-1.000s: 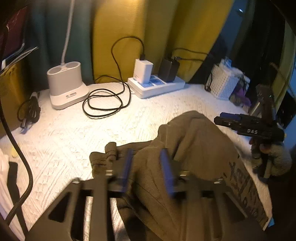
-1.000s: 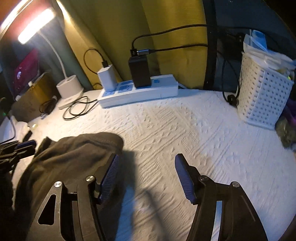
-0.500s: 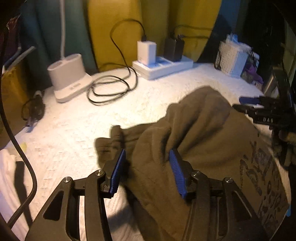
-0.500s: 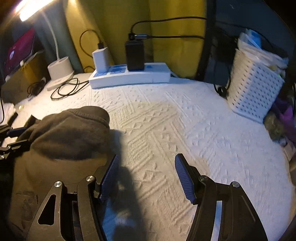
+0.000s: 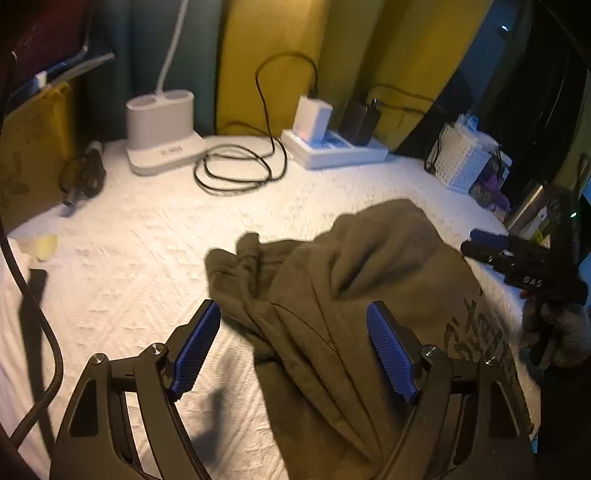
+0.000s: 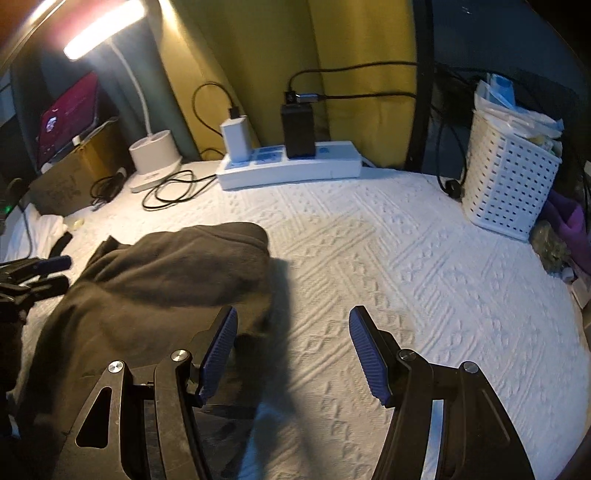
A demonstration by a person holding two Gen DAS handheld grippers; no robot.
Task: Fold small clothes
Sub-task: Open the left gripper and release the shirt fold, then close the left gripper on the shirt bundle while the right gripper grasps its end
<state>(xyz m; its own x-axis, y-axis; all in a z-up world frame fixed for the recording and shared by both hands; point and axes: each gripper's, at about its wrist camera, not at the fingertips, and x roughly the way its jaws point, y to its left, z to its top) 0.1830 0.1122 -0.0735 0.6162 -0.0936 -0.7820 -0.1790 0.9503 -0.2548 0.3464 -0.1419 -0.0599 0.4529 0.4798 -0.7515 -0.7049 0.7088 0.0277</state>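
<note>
Showing only from the right claw (image 6: 291, 354), spread empty: lit lamp (image 6: 103, 27); left claw (image 5: 295, 350) just released over garment (image 5: 369, 280).

At the far edge of the white textured bedcover (image 6: 369, 258) I see a white power strip (image 6: 291, 168) carrying a white charger (image 6: 236, 138) and a black adapter (image 6: 298, 131), a lamp base (image 5: 162, 136), a coiled black cable (image 5: 236, 170), and a white perforated basket (image 6: 506, 184) before yellow curtains (image 6: 258, 55).

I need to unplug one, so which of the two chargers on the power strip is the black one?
The black charger stands to the right of the white charger on the power strip, seen from the right wrist.
</note>
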